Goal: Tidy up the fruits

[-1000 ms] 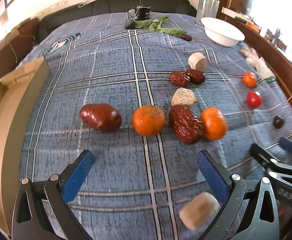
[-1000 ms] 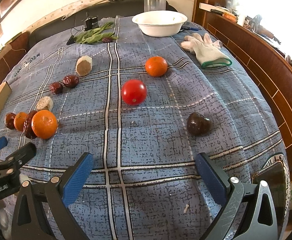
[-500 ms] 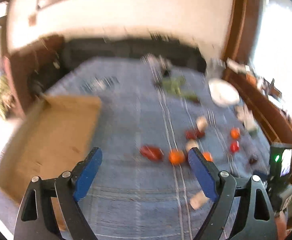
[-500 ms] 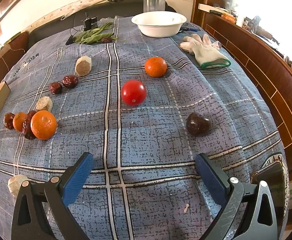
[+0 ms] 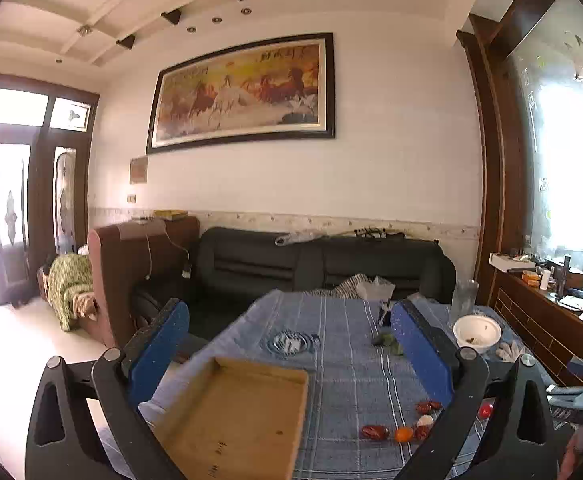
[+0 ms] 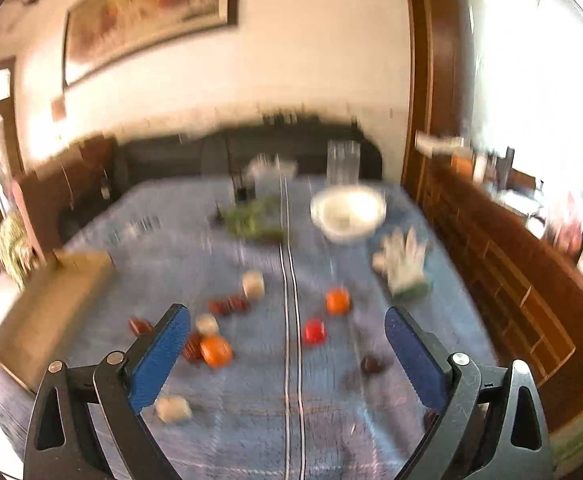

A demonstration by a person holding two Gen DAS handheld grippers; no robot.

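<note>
Nearest: left hand-held gripper [image 5: 289, 312], jaws spread wide and just opening further, nothing between the blue pads. Right hand-held gripper [image 6: 287, 314] likewise gaping and empty, raised above the blue checked tabletop [image 6: 243, 428] (this view badly blurred).

By the near edge, a pale chunk [image 6: 173, 409]. Just beyond, toward the left edge, an orange [image 6: 215, 351] touching a dark red date [image 6: 192, 351]. Right of the middle stripe, a dark fruit [image 6: 372, 364], then a red tomato [image 6: 314, 331], then a second orange [image 6: 337, 301], each lying apart on the cloth.

Along the left edge, an empty wooden tray [image 5: 231, 412]. Farther out, green leaves [image 6: 255, 220] mid-tabletop, a white glove [image 6: 405, 264] by the right edge, a white bowl [image 5: 477, 332] and a clear glass [image 5: 464, 296] toward the far right corner. Behind the far edge, a black sofa [image 5: 323, 264].
</note>
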